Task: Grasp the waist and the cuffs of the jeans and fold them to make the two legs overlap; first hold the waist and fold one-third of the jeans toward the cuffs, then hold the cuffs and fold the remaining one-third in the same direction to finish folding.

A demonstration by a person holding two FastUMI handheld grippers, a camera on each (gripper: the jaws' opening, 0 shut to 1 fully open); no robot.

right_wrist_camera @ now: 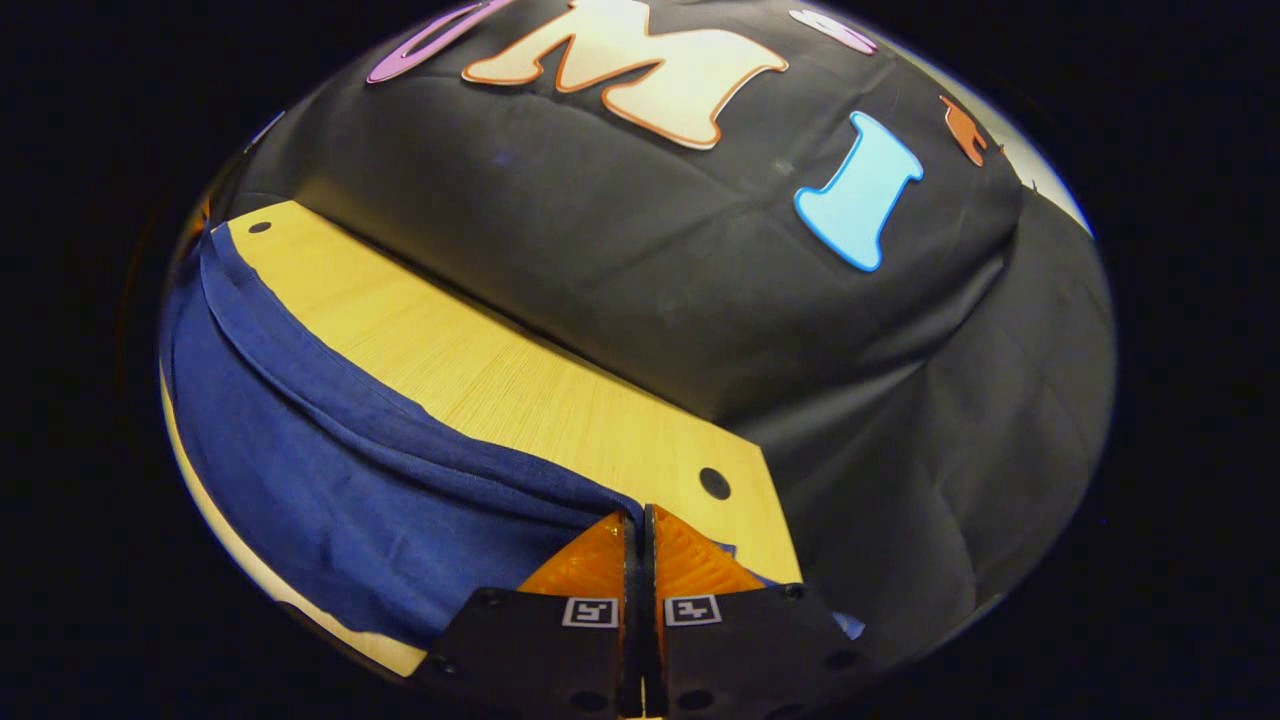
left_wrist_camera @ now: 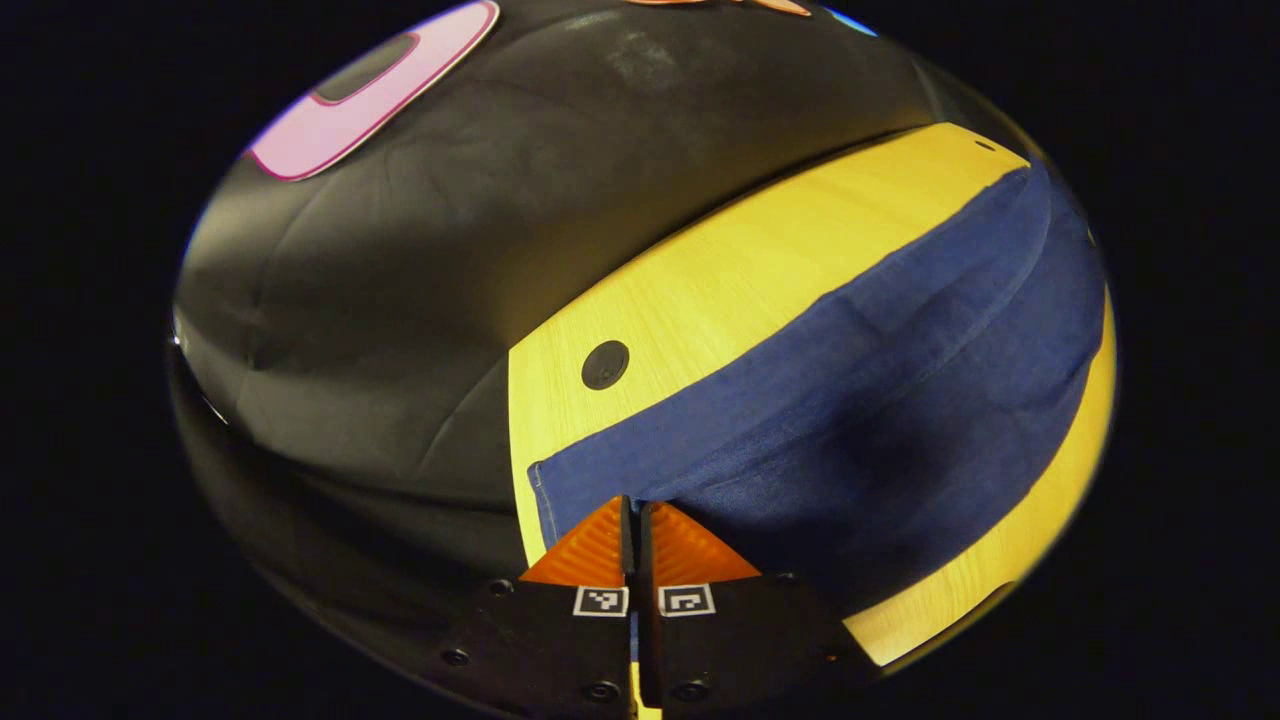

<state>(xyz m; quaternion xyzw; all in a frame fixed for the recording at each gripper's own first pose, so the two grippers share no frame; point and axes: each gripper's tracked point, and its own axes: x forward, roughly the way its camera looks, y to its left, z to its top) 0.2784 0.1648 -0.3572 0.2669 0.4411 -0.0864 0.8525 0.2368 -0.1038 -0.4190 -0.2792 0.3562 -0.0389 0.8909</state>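
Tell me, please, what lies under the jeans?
The jeans rest on a yellow wooden table, bare along the far side with a dark round hole. Whatever the cloth covers is hidden.

One pair of jeans (left_wrist_camera: 820, 400) lies on one wooden table (left_wrist_camera: 740, 270), the cloth stretched along the table from one end to the other. In the right gripper view the same jeans (right_wrist_camera: 330, 490) cover the near part of the table (right_wrist_camera: 480, 380). There are two grippers: the left gripper (left_wrist_camera: 635, 510) at one end of the table and the right gripper (right_wrist_camera: 635, 515) at the other. Each has two fingers. Each view shows two round dark holes in the tabletop, one near each far corner; I cannot tell whether there are more.
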